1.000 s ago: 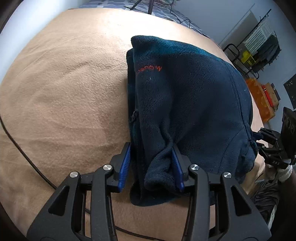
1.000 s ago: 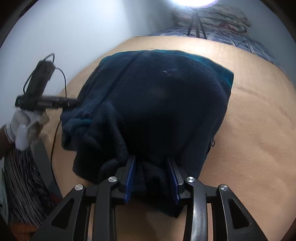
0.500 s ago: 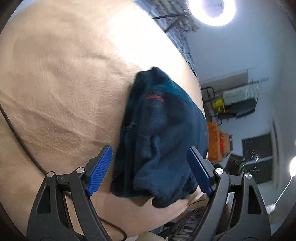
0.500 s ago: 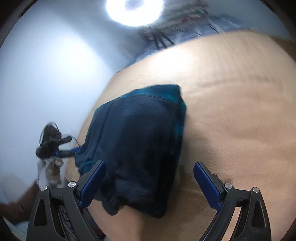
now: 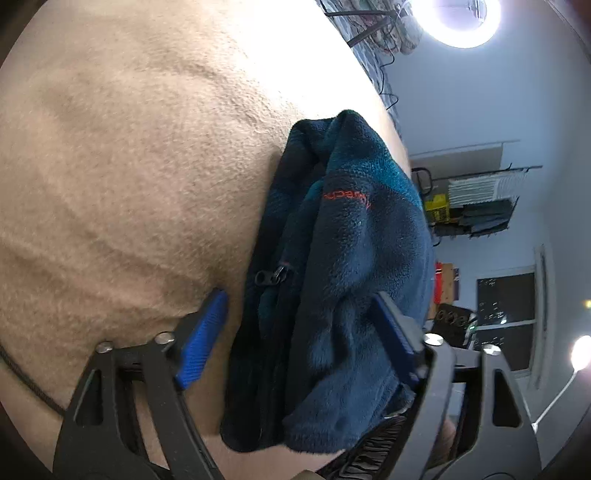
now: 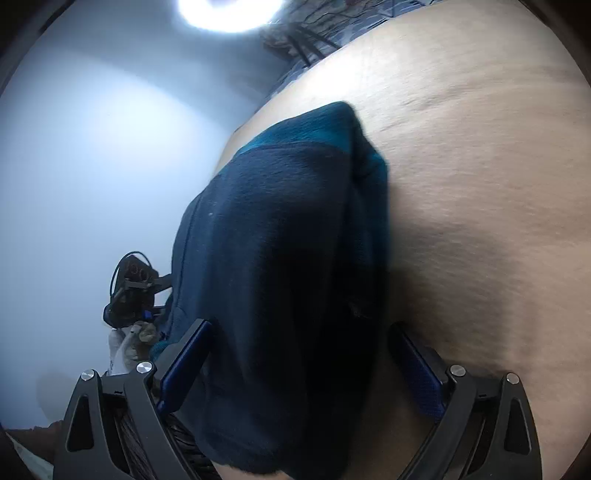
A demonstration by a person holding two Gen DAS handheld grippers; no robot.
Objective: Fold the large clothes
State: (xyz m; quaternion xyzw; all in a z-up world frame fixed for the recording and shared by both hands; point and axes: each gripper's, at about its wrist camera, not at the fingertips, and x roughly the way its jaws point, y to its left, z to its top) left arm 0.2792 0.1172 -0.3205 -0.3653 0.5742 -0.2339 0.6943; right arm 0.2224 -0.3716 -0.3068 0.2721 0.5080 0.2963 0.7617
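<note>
A folded navy fleece jacket (image 5: 343, 280) with red lettering and a zip pull lies on the tan blanket (image 5: 129, 177). My left gripper (image 5: 299, 332) is open, its blue pads either side of the jacket's near end without clamping it. In the right wrist view the same jacket (image 6: 280, 258) fills the middle on the blanket (image 6: 480, 184). My right gripper (image 6: 299, 369) is open too, jaws wide around the jacket's near edge. The left gripper (image 6: 133, 291) and its gloved hand show beyond the jacket.
A black cable (image 5: 26, 380) runs over the blanket at the lower left. A ring light (image 5: 461, 18) on a tripod stands behind the bed. Racks with clothes and boxes (image 5: 476, 206) stand along the far wall at the right.
Both grippers opened and let go of the jacket, then tilted and drew in low at its near end. The jacket now lies folded on the blanket.
</note>
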